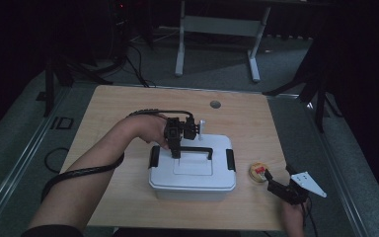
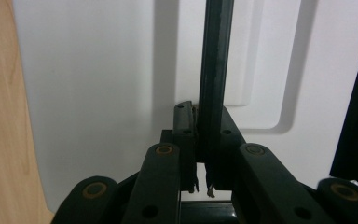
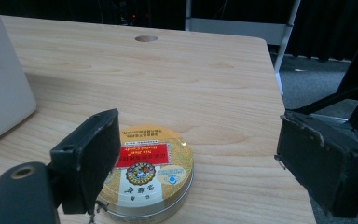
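**Left tongs pinch the box handle; lift it straight**

The wooden table (image 1: 128, 106) carries a white lidded box (image 1: 192, 173) at its centre, nearer the six o'clock edge, with dark latches at the box's nine and three o'clock sides. At three o'clock of the box, just beside it, lies a small round yellow tin (image 1: 259, 172) with a red label.

The left tongs (image 1: 176, 154) come down from twelve o'clock and are pressed together on the black handle (image 2: 213, 70) of the lid; in the left gripper view the bar runs between the jaws, held close to one end of it rather than the middle. The right tongs (image 3: 193, 158) are spread wide, one jaw at each side of the tin without touching it, at about four o'clock of the box.

The step in hand appears to be raising the handle or lid. It would go best pulled straight up, slowly, since an off-centre grip may tilt the lid. If the side latches are closed, the whole box could rise instead.
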Tool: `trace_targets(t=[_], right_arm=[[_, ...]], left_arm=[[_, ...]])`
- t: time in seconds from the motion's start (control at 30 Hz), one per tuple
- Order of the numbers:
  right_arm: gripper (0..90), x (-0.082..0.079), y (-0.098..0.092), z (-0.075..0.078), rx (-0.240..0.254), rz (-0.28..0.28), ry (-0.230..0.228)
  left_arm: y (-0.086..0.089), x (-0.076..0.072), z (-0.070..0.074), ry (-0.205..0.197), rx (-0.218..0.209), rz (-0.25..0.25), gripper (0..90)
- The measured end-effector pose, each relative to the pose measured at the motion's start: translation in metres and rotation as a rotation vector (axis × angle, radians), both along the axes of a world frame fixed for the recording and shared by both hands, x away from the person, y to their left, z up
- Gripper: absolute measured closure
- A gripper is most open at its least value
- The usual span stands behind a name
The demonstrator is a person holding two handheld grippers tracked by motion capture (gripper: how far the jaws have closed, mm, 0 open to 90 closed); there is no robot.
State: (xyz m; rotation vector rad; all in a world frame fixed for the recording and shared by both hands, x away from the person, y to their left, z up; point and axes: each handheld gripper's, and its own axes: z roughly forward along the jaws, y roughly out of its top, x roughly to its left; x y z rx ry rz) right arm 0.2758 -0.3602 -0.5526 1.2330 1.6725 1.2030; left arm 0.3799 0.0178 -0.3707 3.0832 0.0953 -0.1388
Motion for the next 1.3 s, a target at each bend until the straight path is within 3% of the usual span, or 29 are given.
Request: trace_targets(t=[0.17, 0.33, 0.77, 1.0, 1.3], right_arm=[[13.3, 0.000, 0.000, 0.000, 0.003, 0.000, 0.000], [13.3, 0.000, 0.000, 0.000, 0.004, 0.000, -0.001], [13.3, 0.000, 0.000, 0.000, -0.001, -0.001, 0.000], [13.3, 0.000, 0.000, 0.000, -0.002, -0.001, -0.001], [13.3, 0.000, 0.000, 0.000, -0.001, -0.003, -0.001]], left_arm=[[-0.001, 0.001, 0.001, 0.006, 0.006, -0.005, 83.4], [0.001, 0.000, 0.007, 0.007, -0.016, -0.003, 83.5], [0.012, -0.005, 0.042, -0.055, -0.050, 0.005, 83.5], [0.032, -0.009, 0.064, -0.099, -0.075, 0.028, 83.5], [0.067, -0.014, 0.071, -0.107, -0.076, 0.095, 83.5]])
